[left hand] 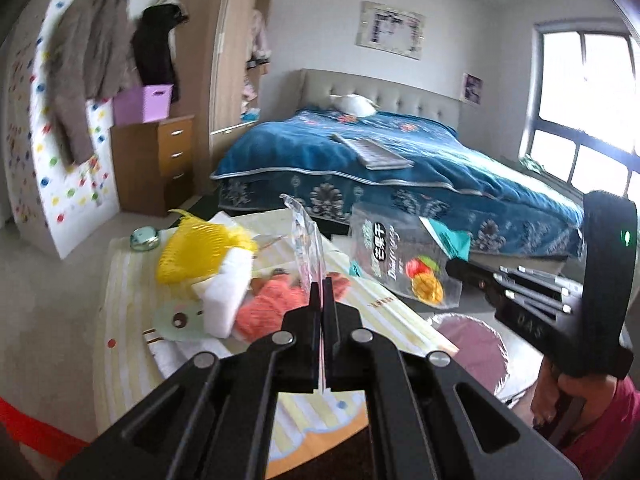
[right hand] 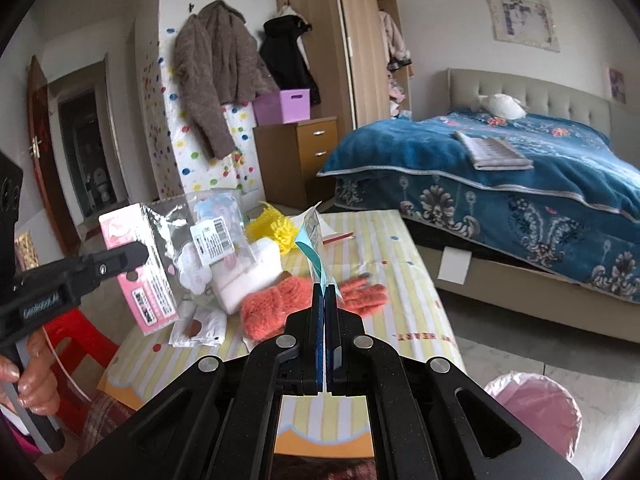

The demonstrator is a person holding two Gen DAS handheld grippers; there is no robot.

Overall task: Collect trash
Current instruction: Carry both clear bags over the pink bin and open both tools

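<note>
Now left gripper (left hand: pixel 322 280) clamps clear packet (left hand: pixel 306 236), right gripper (right hand: pixel 325 292) pinches mango bag (right hand: pixel 312 236) by edge; both light, crinkly, slippery; grip seams firmly.

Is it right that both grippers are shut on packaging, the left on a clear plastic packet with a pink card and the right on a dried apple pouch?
Not quite. The right gripper holds a clear dried mango pouch with a teal torn top, as the left wrist view shows. The left gripper is indeed shut on the clear plastic packet with a pink card.
</note>
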